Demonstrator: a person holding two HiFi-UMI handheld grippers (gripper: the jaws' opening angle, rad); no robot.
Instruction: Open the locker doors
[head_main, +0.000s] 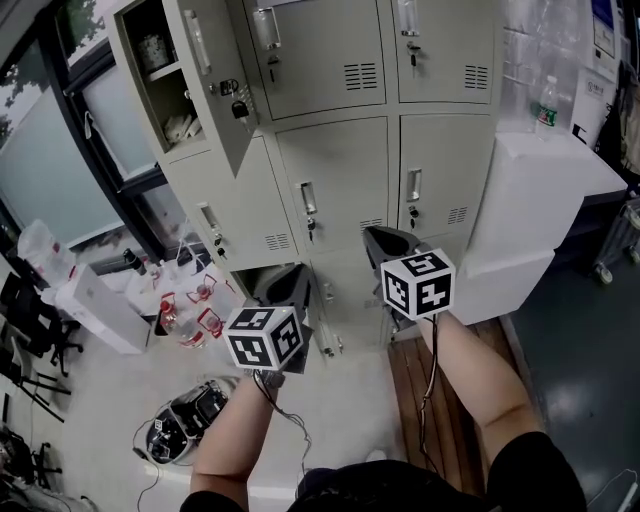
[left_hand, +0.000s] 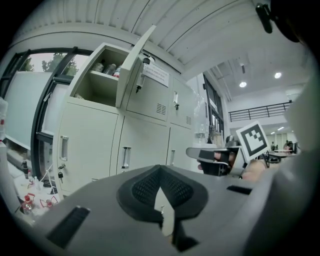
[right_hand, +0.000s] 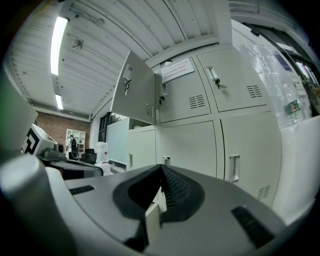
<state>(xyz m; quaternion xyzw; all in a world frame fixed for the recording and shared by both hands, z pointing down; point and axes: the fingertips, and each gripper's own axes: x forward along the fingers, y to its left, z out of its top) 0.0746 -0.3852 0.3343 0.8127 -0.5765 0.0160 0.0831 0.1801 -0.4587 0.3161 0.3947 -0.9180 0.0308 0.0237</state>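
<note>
A bank of pale grey lockers (head_main: 335, 185) fills the head view. The top-left door (head_main: 212, 80) stands swung open, with keys hanging from its lock; items sit on the shelf inside. The other doors in view are closed, each with a recessed handle (head_main: 309, 198). My left gripper (head_main: 283, 275) is low in front of the bottom row, and my right gripper (head_main: 378, 235) is beside it to the right. Neither touches a door. In the left gripper view the left gripper (left_hand: 160, 170) is shut and empty, facing closed doors (left_hand: 85, 145). The right gripper (right_hand: 161, 167) is likewise shut on nothing.
A white cabinet (head_main: 545, 190) with a water bottle (head_main: 545, 105) on top stands right of the lockers. Bottles (head_main: 190, 305) and a white box (head_main: 95, 305) lie on the floor at left. A device with cables (head_main: 185, 420) sits near my feet, wooden boards (head_main: 440, 400) at right.
</note>
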